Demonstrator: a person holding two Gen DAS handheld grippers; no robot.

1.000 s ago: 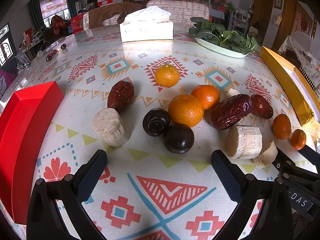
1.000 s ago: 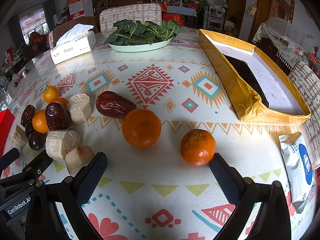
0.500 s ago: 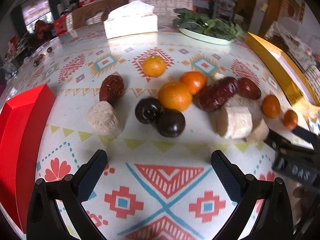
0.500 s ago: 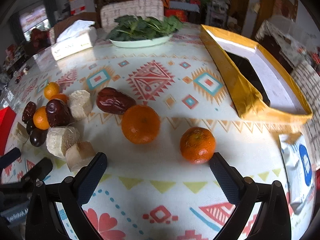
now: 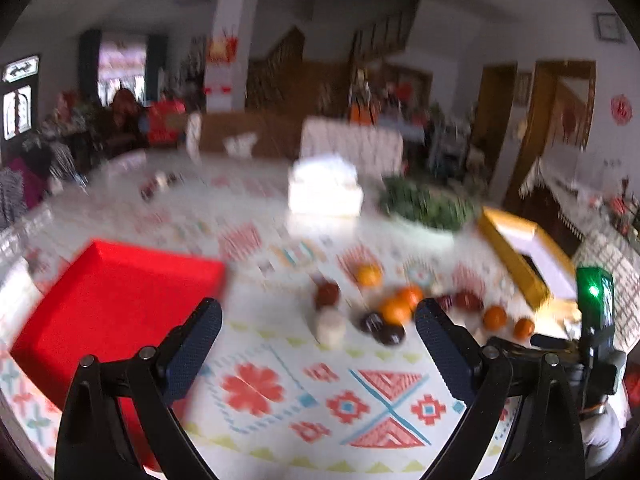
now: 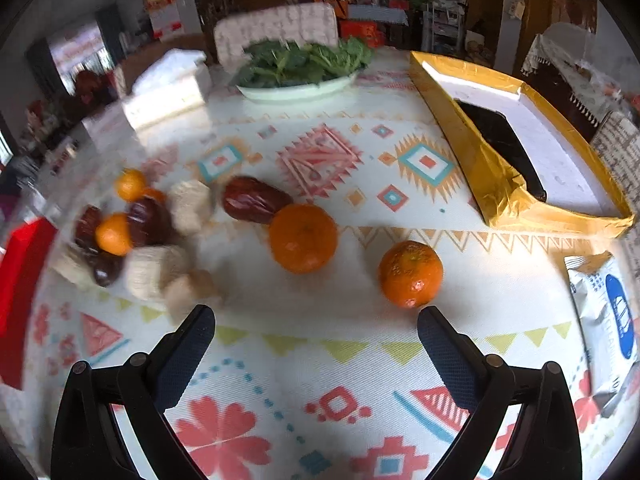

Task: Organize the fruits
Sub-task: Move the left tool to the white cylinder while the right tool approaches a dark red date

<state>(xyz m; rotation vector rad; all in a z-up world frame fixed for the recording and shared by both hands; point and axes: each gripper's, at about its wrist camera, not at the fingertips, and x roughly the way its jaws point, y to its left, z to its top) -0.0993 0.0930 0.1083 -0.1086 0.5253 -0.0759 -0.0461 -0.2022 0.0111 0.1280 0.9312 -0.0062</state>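
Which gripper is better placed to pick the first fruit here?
Right. The right gripper is open with an orange just ahead of its fingers; the left gripper, also open, sits farther from the fruit.

5 oranges (image 6: 303, 238), 3 dates (image 6: 254, 199), 4 pale chunks (image 6: 188, 207).

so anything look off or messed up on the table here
Nothing spilled or damaged. The fruit lies loose on the tablecloth, none in the red tray or gold box. The gold box's foil corner looks crumpled.
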